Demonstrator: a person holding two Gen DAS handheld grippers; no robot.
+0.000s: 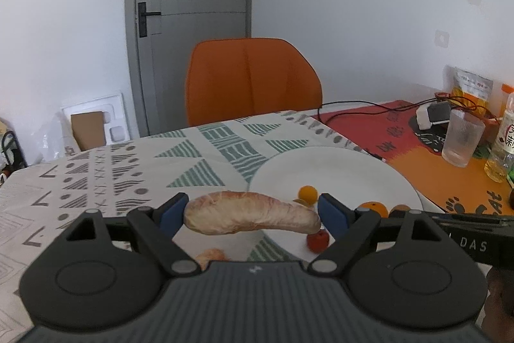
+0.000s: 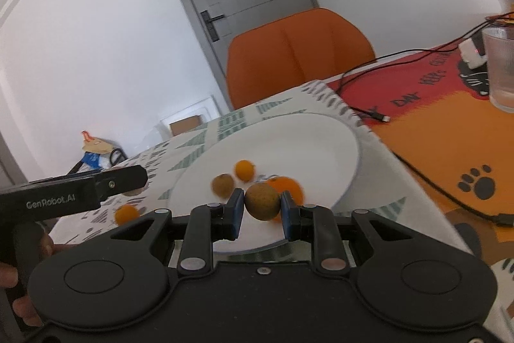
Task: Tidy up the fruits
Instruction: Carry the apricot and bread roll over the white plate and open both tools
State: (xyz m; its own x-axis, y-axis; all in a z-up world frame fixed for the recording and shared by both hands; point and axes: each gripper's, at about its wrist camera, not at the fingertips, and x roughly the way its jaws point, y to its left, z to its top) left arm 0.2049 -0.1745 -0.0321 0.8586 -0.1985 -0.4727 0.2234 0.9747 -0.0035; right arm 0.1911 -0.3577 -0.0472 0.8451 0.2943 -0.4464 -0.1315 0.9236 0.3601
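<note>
My left gripper (image 1: 252,212) is clamped endwise on a pale pomelo segment (image 1: 252,213), held above the patterned tablecloth (image 1: 128,169) at the white plate (image 1: 337,169) edge. My right gripper (image 2: 261,211) is pinched on a brown round fruit (image 2: 261,201) over the plate, near a small orange (image 2: 244,170).
</note>
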